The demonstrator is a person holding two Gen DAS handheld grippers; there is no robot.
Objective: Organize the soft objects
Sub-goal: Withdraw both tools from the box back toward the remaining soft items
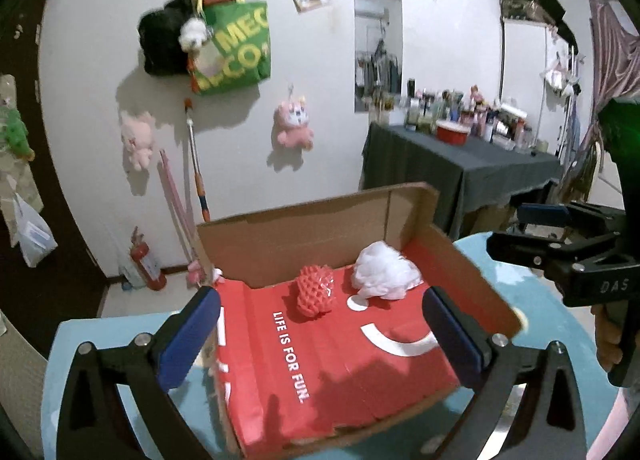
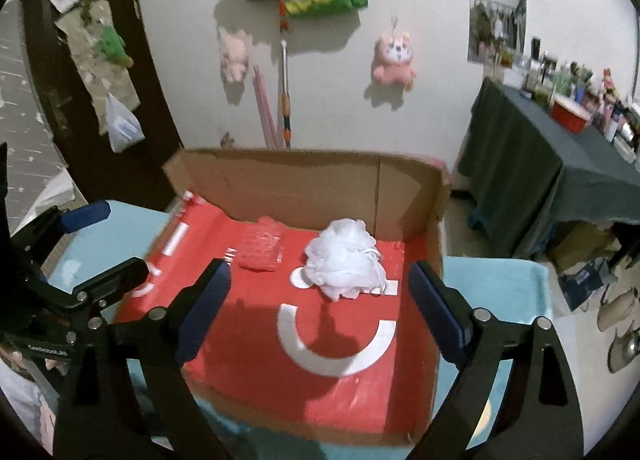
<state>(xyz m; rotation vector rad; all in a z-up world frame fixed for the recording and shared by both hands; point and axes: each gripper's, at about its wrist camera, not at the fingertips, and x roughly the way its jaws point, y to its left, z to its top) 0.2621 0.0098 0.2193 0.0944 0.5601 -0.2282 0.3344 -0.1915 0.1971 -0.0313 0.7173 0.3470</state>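
A cardboard box (image 1: 280, 244) (image 2: 300, 188) with a red printed lining lies open on a light blue table (image 1: 80, 344) (image 2: 492, 288). Inside it, near the back wall, a red foam net sleeve (image 1: 314, 294) (image 2: 260, 248) rests to the left of a white mesh bath pouf (image 1: 386, 274) (image 2: 344, 260). My left gripper (image 1: 322, 308) (image 2: 116, 238) hovers over the box's near left part, jaws wide open and nothing between them. To its right, my right gripper (image 2: 320, 276) (image 1: 516, 228) is also open and empty, above the box and short of the pouf.
A table under a dark cloth (image 1: 460, 168) (image 2: 560, 164), crowded with bottles, stands at the right. A fire extinguisher (image 1: 146, 264) and poles lean by the wall behind the box. Plush toys and bags hang on the wall. Shoes (image 2: 616, 312) lie on the floor at right.
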